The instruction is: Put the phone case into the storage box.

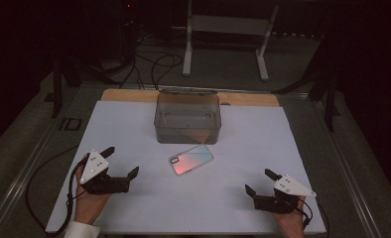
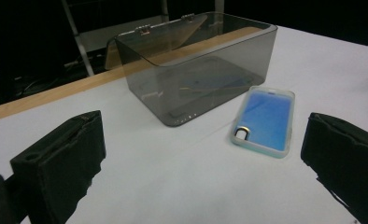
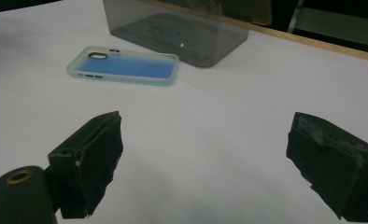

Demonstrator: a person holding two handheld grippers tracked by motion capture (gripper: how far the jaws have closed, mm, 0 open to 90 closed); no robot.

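High view: a smoked, see-through box [image 1: 187, 119] stands at the far middle of the white sheet [image 1: 134, 129], with its lid [image 1: 187, 91] swung open behind it. Nothing lies inside; the bare floor of the box [image 2: 205, 84] shows through its walls in the left gripper view.

A phone case [image 1: 191, 159] lies flat on the sheet just in front of the box, near its front right corner but apart from it, camera cut-out toward the person's left. Its tint runs from pink to pale blue in the high view and reads blue in both gripper views [image 2: 265, 119] [image 3: 124, 65]. A strip of wooden table edge [image 1: 129, 95] shows beyond the sheet. Past the table, cables [image 1: 154, 64] trail over the floor beside a white frame stand [image 1: 228, 29]. The sheet between each gripper and the case is bare.

Left gripper [image 1: 120, 161] rests low over the near left of the sheet, held in a hand [image 1: 90, 201] with a white cuff [image 1: 82, 231]. Its jaws are spread wide, hold nothing and touch nothing. Right gripper [image 1: 259, 181] sits at the near right, jaws likewise spread wide, with bare sheet between them. Both stand well apart from the case and point toward it
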